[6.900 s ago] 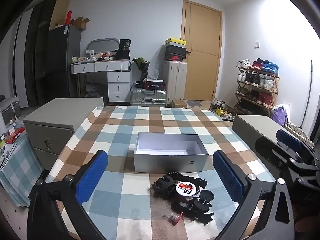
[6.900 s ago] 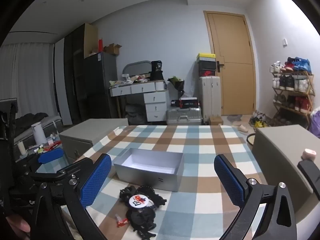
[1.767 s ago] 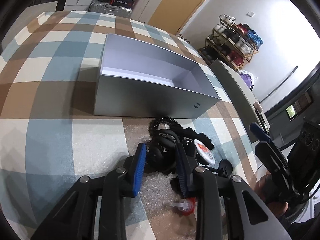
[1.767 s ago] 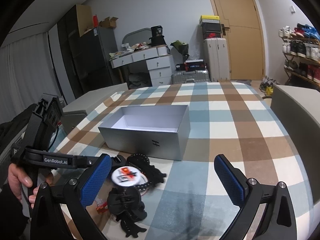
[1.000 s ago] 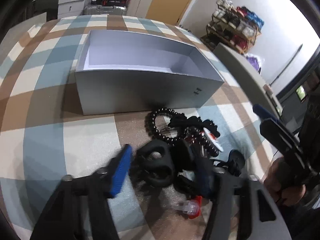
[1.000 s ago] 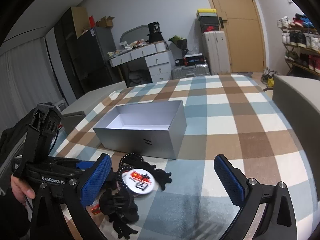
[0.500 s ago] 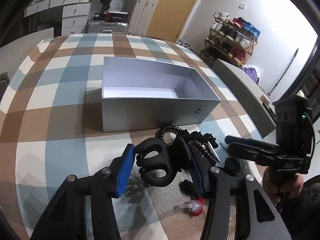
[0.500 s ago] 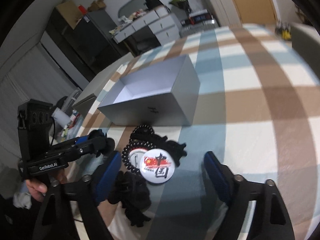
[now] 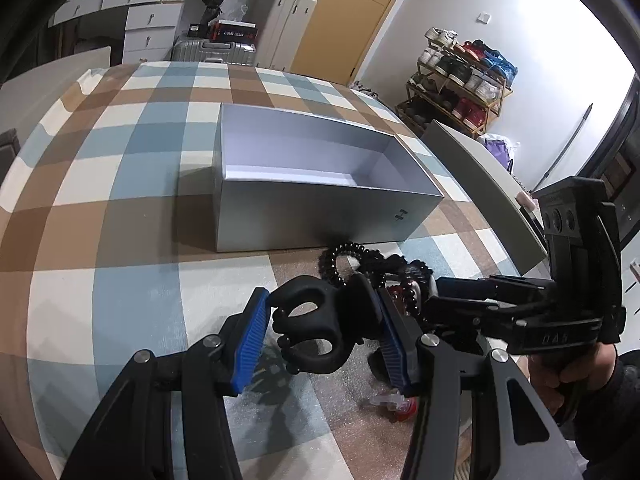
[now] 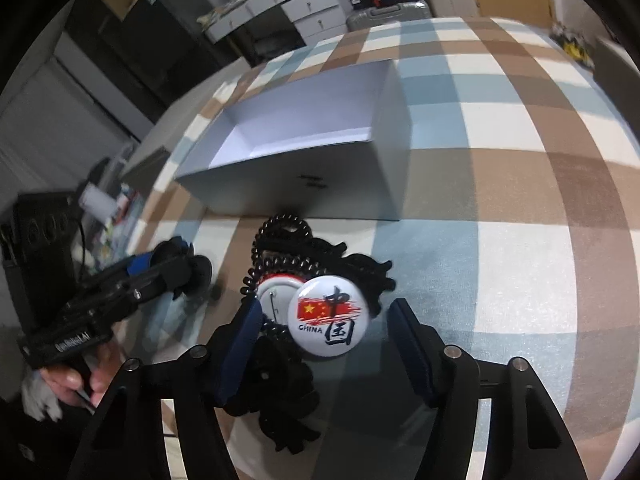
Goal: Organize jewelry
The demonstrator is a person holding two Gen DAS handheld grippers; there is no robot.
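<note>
Surface cloth (image 9: pixel 132 184) — blue, brown and white check. Box (image 9: pixel 320 216) — silver-grey. Hair clip (image 9: pixel 316 332) — black. Badge (image 10: pixel 330 320) — white, red flag motif.

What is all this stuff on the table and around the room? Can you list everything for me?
Box: one, silver-grey, open, nothing seen inside, mid-table.
Tablecloth: one, blue, brown and white checks.
Hair claw: one, black, held off the cloth between the left gripper's pads.
Second hair claw: one, black, lying below the badge.
Badge: one, white with red flag and "CHINA", on the pile.
Coil hair ties: black, count unclear, before the box.
Small clear and red item: one, on the cloth.
Dresser: one, white, back wall.
Suitcase: one, silver, on the floor.
Door: one, tan.
Shoe rack: one, full.
Left gripper: black, blue pads.
Right gripper: jaws just closing around the badge.
</note>
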